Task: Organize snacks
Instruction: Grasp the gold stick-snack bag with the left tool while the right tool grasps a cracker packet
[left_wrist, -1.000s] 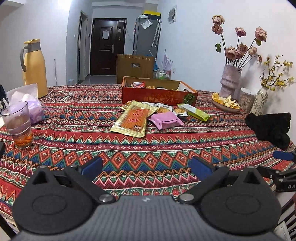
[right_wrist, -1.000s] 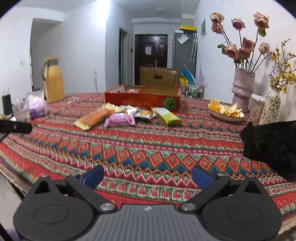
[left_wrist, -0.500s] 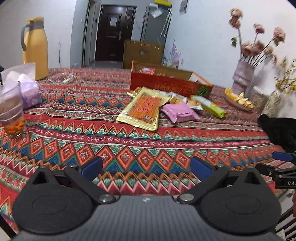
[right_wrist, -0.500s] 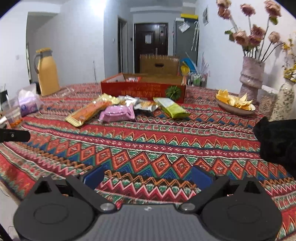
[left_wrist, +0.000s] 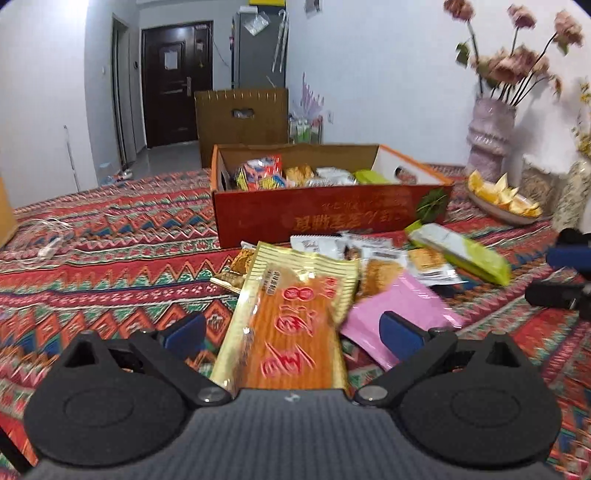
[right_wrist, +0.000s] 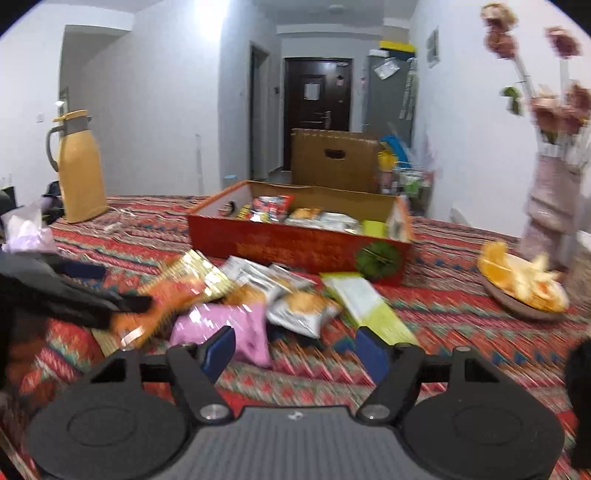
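Jaws (both apart) near snacks (left_wrist: 291, 332).

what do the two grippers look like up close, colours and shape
Both look alike. The left gripper has a dark grey ribbed body with a small pale logo, two matte black teardrop housings with round discs, black link arms on silver pivot screws, and blue pads on its fingers. The right gripper matches it, with blue-padded fingers. No cables or sleeves show.

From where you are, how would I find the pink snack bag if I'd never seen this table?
Look for the red cardboard box on the patterned tablecloth; loose packets lie in front of it. The pink snack bag lies at the pile's near edge, beside the long gold-and-orange packet. It is the only plain pink one.
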